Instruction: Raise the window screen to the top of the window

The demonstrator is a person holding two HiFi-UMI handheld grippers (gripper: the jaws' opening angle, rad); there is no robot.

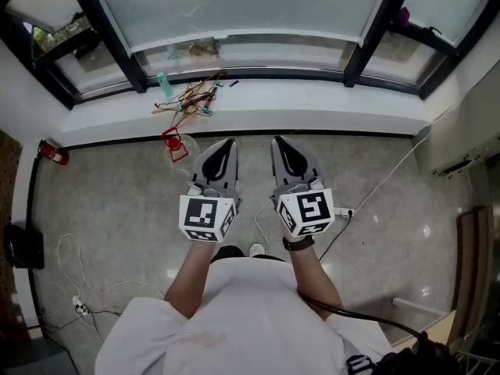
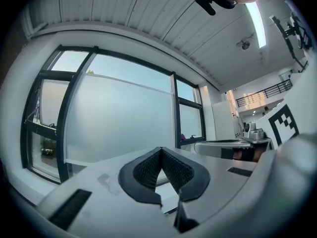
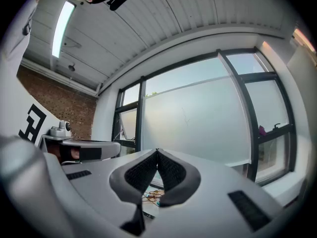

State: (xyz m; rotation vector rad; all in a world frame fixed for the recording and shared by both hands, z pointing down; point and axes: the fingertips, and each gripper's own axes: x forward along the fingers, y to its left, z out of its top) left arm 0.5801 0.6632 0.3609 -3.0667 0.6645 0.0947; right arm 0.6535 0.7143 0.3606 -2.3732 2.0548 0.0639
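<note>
The window screen (image 1: 242, 6) is a frosted panel across the wide middle pane, and its lower bar (image 1: 250, 44) hangs a little above the white sill (image 1: 312, 100). It fills the left gripper view (image 2: 119, 108) and the right gripper view (image 3: 198, 118), some way ahead of both tools. My left gripper (image 1: 229, 142) and right gripper (image 1: 279, 141) are held side by side over the floor, short of the sill and pointing at the window. Both are shut with nothing between the pads: the left gripper (image 2: 161, 150) and the right gripper (image 3: 157, 151) each show their tips touching.
A tangle of coloured wires (image 1: 191, 96) and a small green bottle (image 1: 164, 84) lie on the sill. A small red object (image 1: 173, 143) sits on the floor below it, and a fire extinguisher (image 1: 53, 153) is at the left wall. White cables (image 1: 375, 190) trail over the floor.
</note>
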